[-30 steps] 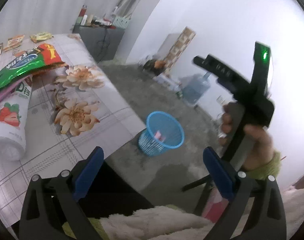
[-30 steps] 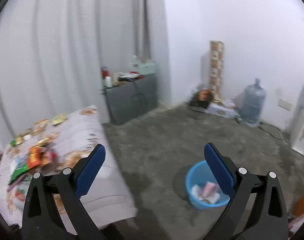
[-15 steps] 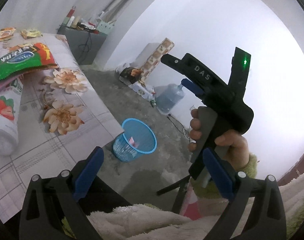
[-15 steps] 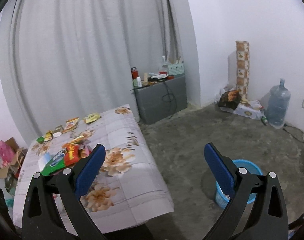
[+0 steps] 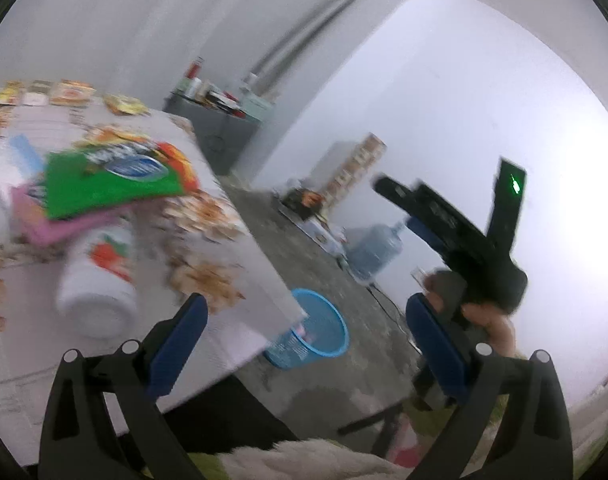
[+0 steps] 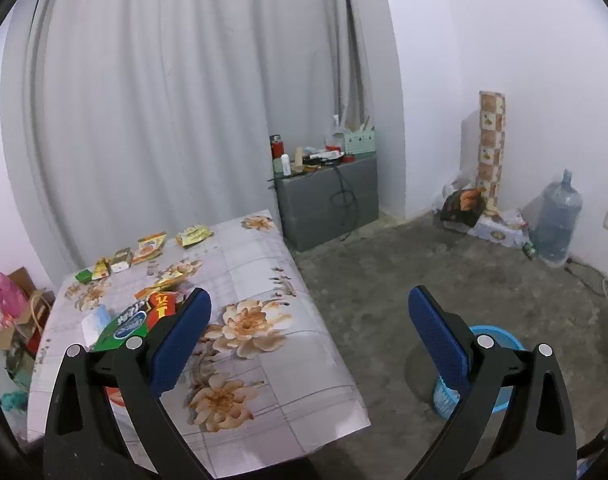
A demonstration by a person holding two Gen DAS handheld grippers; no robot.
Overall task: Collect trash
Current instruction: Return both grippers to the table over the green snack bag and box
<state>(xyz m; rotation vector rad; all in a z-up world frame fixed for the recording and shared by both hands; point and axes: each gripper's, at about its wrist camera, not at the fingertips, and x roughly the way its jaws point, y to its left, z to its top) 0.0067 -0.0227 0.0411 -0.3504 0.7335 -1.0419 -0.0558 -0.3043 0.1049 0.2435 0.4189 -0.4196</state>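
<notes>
A green and red snack bag (image 5: 116, 178) lies on a pink wrapper on the floral table (image 5: 232, 312), with a white strawberry bottle (image 5: 100, 284) lying beside it. The bag also shows in the right wrist view (image 6: 136, 320). A blue mesh basket (image 5: 315, 336) with some trash in it stands on the floor past the table corner; its rim shows in the right wrist view (image 6: 499, 340). My left gripper (image 5: 304, 344) is open and empty above the table corner. My right gripper (image 6: 309, 340) is open and empty, held in the air right of the table, and shows in the left wrist view (image 5: 455, 236).
Several small snack packets (image 6: 144, 250) lie along the table's far edge. A grey cabinet (image 6: 327, 200) with bottles stands by the curtain. A water jug (image 6: 555, 224), boxes and a patterned roll (image 6: 491, 140) stand by the right wall. Bags (image 6: 4, 300) sit left of the table.
Both views have swung left toward the table. The snack bag and bottle now sit nearer the middle of the left view, blurred by motion. Both grippers stay open.
</notes>
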